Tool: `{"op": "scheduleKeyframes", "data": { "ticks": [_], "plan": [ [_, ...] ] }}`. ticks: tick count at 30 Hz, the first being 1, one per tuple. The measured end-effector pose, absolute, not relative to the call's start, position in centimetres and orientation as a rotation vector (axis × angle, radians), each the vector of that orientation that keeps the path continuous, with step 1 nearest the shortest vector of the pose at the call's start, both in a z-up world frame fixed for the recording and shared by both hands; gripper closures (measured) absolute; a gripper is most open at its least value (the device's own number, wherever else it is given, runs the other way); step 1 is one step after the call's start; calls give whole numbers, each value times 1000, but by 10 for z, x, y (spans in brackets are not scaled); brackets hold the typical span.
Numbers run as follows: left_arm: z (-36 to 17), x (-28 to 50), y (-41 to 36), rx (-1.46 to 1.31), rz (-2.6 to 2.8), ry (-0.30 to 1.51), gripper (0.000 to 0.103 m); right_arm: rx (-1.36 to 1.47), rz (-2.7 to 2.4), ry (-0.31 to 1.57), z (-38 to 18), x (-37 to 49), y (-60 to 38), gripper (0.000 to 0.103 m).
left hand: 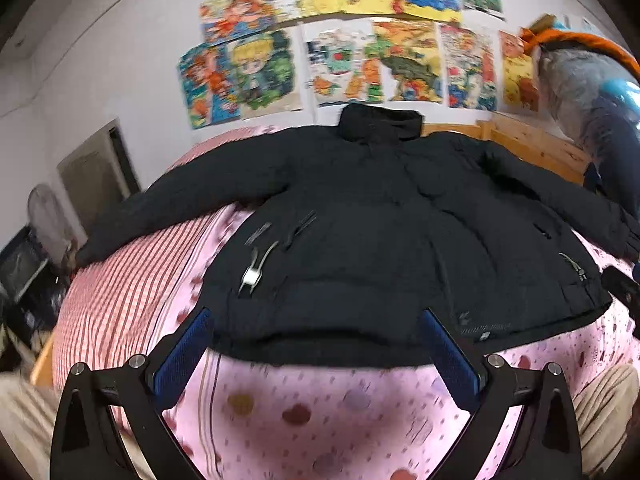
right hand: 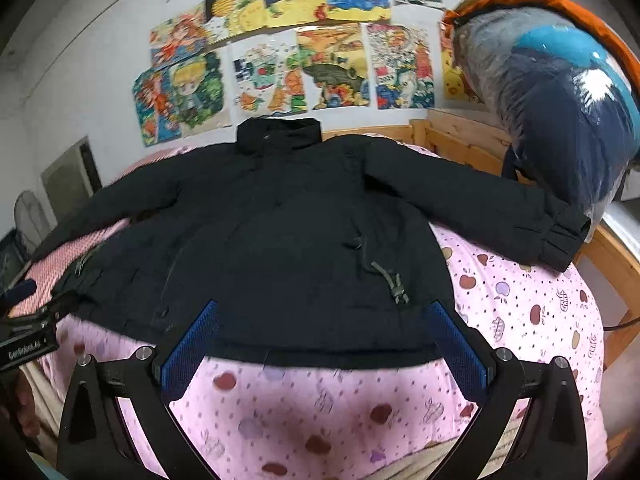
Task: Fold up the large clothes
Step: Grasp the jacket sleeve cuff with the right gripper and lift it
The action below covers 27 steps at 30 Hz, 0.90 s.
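A black padded jacket lies spread flat, front up, on a pink patterned bedsheet, sleeves stretched out to both sides and collar toward the wall. My left gripper hovers open just above the jacket's bottom hem, left of centre, with nothing between its blue pads. In the right wrist view the same jacket fills the middle, and my right gripper stands open over the hem's right half, also holding nothing. The left gripper's body shows at that view's left edge.
Colourful drawings cover the white wall behind the bed. A big plastic-wrapped bundle sits at the right on the wooden bed frame. A red-striped sheet covers the bed's left side; a fan and dark clutter stand left.
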State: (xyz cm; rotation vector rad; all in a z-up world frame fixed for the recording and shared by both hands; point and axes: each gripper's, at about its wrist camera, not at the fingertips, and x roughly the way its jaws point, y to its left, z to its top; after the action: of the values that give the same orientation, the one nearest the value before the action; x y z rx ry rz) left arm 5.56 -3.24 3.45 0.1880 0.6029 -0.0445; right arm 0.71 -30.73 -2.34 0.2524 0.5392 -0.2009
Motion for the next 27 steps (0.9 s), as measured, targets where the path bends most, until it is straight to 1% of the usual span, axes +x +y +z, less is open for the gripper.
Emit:
{"op": "scheduleKeyframes", "data": {
  "ticks": [4, 6, 9, 12, 14, 16, 18, 21, 24, 27],
  "plan": [
    [58, 85, -52, 271, -174, 641, 0, 327, -265, 466, -18, 20, -331, 1],
    [73, 116, -67, 313, -249, 704, 0, 384, -303, 453, -19, 27, -344, 1],
    [85, 155, -99, 405, -311, 749, 0, 502, -392, 408, -29, 30, -367, 1],
    [95, 194, -139, 506, -344, 673, 0, 590, -510, 368, -42, 30, -388, 1],
    [100, 211, -156, 489, -379, 627, 0, 655, -573, 349, -53, 30, -402, 1],
    [103, 242, -172, 422, -421, 621, 0, 704, -621, 357, -63, 37, -419, 1],
    [99, 272, -190, 353, -448, 637, 0, 758, -658, 367, -75, 43, -437, 1],
    [86, 311, -217, 317, -456, 639, 0, 851, -676, 303, -94, 46, -457, 1],
    [63, 352, -252, 290, -486, 623, 0, 929, -686, 309, -114, 58, -474, 1],
    [32, 395, -285, 235, -513, 688, 0, 948, -727, 319, -131, 72, -483, 1]
  ]
}}
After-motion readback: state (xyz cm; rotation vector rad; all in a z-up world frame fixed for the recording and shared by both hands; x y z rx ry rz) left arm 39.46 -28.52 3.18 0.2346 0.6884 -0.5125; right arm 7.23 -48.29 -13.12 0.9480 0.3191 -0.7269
